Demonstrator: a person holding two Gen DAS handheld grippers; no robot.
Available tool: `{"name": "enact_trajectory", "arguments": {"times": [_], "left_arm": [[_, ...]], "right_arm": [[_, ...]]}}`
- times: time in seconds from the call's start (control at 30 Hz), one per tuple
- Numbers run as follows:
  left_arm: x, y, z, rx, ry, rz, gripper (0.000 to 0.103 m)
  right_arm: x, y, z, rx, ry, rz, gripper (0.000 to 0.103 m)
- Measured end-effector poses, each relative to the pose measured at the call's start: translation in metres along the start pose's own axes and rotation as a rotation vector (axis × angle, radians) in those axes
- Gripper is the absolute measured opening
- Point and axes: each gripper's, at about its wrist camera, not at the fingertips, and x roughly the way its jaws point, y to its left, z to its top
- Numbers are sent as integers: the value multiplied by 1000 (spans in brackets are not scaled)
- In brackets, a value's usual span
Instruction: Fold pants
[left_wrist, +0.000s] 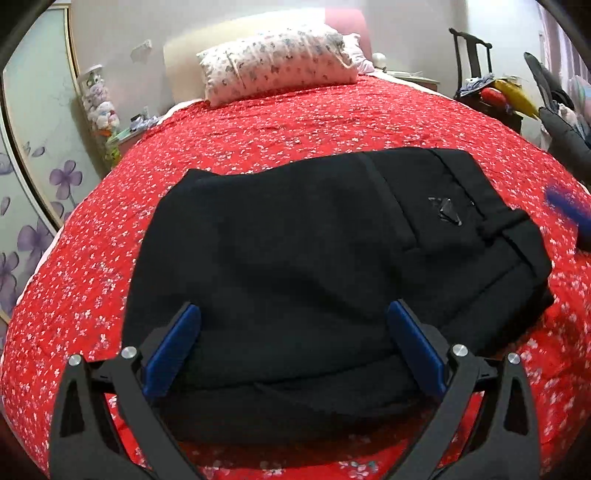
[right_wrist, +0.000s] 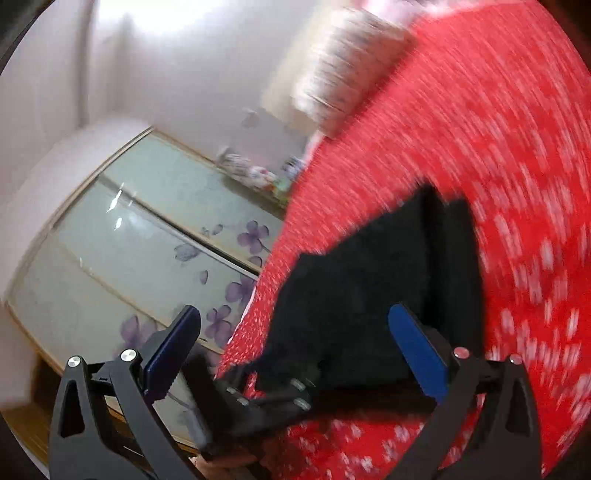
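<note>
We hold the left gripper (left_wrist: 293, 345) with its jaws spread wide and nothing pinched between them; its blue pads (left_wrist: 173, 347) hang over the near edge of the black pants (left_wrist: 314, 258). The pants lie straight ahead of and below this gripper, already folded into a compact block in the middle of the red floral bedspread (left_wrist: 295, 118), well short of the pillow (left_wrist: 280, 66) at the head. Their long axis runs across our left view, from the plain folded end on the left to the waistband end with its small emblem on the right.

Our right gripper (right_wrist: 293, 350) also stands open and empty. Its view is badly blurred and tilted, so we can only say that it sits off the waistband side of the pants, where a blue tip shows at the right edge of the left view, with the left gripper's frame crossing in front of it.

The left gripper is plainly the nearer one. We judge that any remaining fold or smoothing starts from that near edge.
</note>
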Motion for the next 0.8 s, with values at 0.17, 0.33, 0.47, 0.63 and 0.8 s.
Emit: {"name": "enact_trajectory", "arguments": {"times": [0.17, 0.33, 0.47, 0.63, 0.8], "left_arm": [[-32, 34, 15, -117, -139, -76, 101], [0, 55, 48, -172, -54, -121, 101], [50, 51, 49, -195, 161, -151, 101], [43, 54, 48, -188, 171, -165, 94], [16, 94, 83, -254, 20, -223, 101]], "right_arm": [[17, -7, 14, 66, 33, 128, 102], [39, -37, 15, 195, 92, 137, 102], [58, -71, 0, 297, 153, -19, 102], [52, -59, 1, 256, 159, -55, 102], [42, -26, 16, 198, 148, 114, 102]]}}
